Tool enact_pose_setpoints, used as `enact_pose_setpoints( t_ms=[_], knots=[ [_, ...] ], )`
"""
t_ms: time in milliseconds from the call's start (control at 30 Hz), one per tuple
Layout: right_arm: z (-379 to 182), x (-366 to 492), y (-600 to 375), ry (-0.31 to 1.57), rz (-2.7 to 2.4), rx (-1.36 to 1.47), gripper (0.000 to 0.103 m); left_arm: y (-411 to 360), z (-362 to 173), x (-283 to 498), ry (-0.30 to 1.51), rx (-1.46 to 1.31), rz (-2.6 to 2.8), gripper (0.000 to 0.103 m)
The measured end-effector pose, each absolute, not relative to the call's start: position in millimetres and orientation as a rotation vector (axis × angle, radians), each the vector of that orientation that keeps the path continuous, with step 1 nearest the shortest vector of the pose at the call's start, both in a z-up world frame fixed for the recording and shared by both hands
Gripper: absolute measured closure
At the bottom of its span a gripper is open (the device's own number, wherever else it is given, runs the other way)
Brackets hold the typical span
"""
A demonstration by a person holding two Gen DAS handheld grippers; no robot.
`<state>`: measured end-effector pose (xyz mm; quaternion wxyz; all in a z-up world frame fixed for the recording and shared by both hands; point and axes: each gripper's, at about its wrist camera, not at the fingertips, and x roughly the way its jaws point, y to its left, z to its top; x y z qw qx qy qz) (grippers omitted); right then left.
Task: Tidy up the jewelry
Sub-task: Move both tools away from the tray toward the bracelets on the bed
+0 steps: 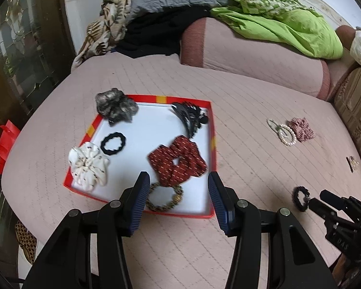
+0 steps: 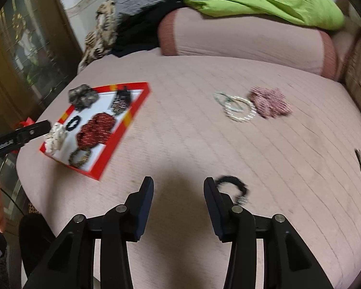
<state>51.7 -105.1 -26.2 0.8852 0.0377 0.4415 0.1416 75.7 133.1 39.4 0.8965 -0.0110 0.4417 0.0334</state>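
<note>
Red-rimmed tray (image 1: 211,130) holds scrunchies (image 1: 178,162); pearl bracelets (image 1: 285,133) and black hair tie (image 2: 231,186) lie outside.

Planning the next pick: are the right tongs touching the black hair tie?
Cannot tell. In the right wrist view the black hair tie overlaps the right tongs' finger; blur hides contact.

Bare quilt (image 2: 180,144) lies between red tray (image 2: 122,130) and pearl bracelets (image 2: 238,108); scrunchies crowd the tray's floor.
</note>
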Motion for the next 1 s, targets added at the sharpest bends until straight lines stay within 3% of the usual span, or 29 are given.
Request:
enact_pose_setpoints(
  t_ms=[600,1000],
  knots=[
    [-56.0,54.7,-222.5,0.945,0.122,0.226,0.056,17.4,-9.0,80.4,1.031,0.067,-0.172,0.053],
    [-67.5,152.0,-205.4,0.957,0.142,0.228,0.056,-0.9,-38.2,103.8,1.07,0.016,-0.208,0.053]
  ],
)
